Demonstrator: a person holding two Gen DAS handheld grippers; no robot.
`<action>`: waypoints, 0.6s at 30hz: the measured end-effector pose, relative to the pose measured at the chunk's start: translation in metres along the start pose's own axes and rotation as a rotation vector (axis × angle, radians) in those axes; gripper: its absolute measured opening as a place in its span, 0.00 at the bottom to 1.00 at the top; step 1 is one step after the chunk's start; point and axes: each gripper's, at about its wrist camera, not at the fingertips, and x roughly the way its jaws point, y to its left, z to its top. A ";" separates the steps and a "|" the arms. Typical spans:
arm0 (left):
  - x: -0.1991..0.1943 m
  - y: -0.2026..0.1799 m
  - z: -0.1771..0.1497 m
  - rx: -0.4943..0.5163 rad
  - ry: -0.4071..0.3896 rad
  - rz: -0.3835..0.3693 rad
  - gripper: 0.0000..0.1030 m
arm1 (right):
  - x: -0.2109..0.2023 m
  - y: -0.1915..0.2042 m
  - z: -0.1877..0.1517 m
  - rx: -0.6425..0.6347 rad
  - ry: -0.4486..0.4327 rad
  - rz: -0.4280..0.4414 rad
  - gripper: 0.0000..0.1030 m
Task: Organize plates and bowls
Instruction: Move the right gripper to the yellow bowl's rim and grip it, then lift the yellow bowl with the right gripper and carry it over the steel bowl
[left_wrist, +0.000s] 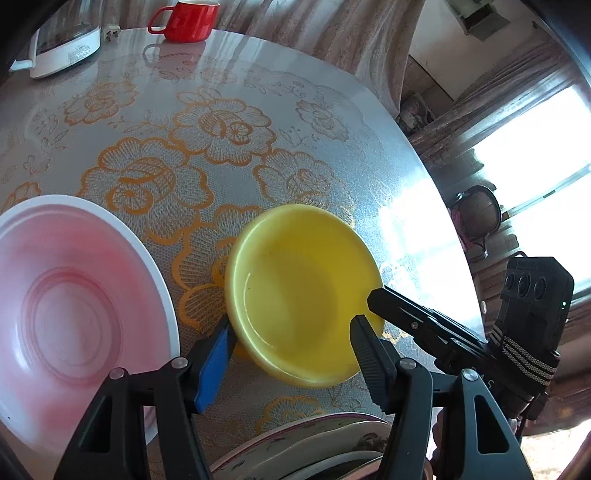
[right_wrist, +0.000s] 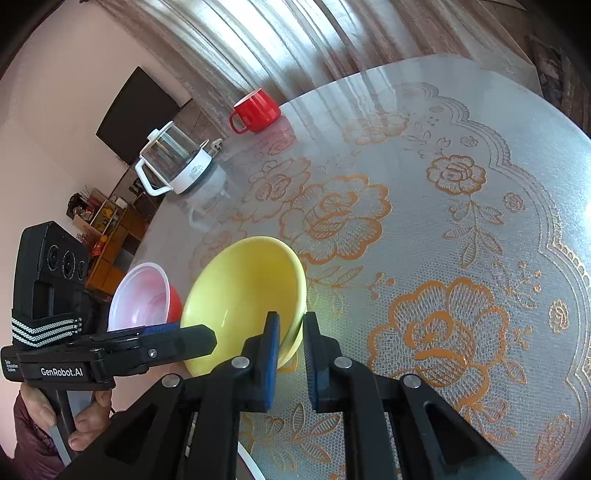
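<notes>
On table (right_wrist: 461, 177) — one yellow bowl (right_wrist: 243, 295), one red bowl (right_wrist: 140, 299)

- Beyond the shallow yellow plastic bowl (right_wrist: 243, 295), bare floral-lace tablecloth (right_wrist: 461, 229) runs open toward the far edge.
- The pink-and-white round bowl (left_wrist: 74, 306) lies close beside the yellow one, narrowing that side.
- Stacked patterned ceramic plates (left_wrist: 317, 443) crowd the near edge.
- A red ceramic mug (right_wrist: 255, 110) and a glass-and-white electric kettle (right_wrist: 173, 162) stand far off.

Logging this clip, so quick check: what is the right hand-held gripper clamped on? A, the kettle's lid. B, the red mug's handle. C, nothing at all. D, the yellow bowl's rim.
D: the right hand-held gripper has its fingers on either side of the yellow bowl rim, tilting the bowl.
</notes>
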 end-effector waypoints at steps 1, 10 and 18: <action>-0.001 0.001 0.001 -0.001 -0.009 0.008 0.61 | -0.001 -0.002 0.000 0.004 0.000 0.001 0.11; 0.003 -0.013 -0.003 0.075 -0.005 0.053 0.44 | -0.003 -0.007 -0.003 0.053 0.006 -0.007 0.11; 0.002 -0.017 -0.007 0.067 -0.014 0.088 0.43 | -0.016 -0.010 -0.014 0.061 -0.006 -0.011 0.11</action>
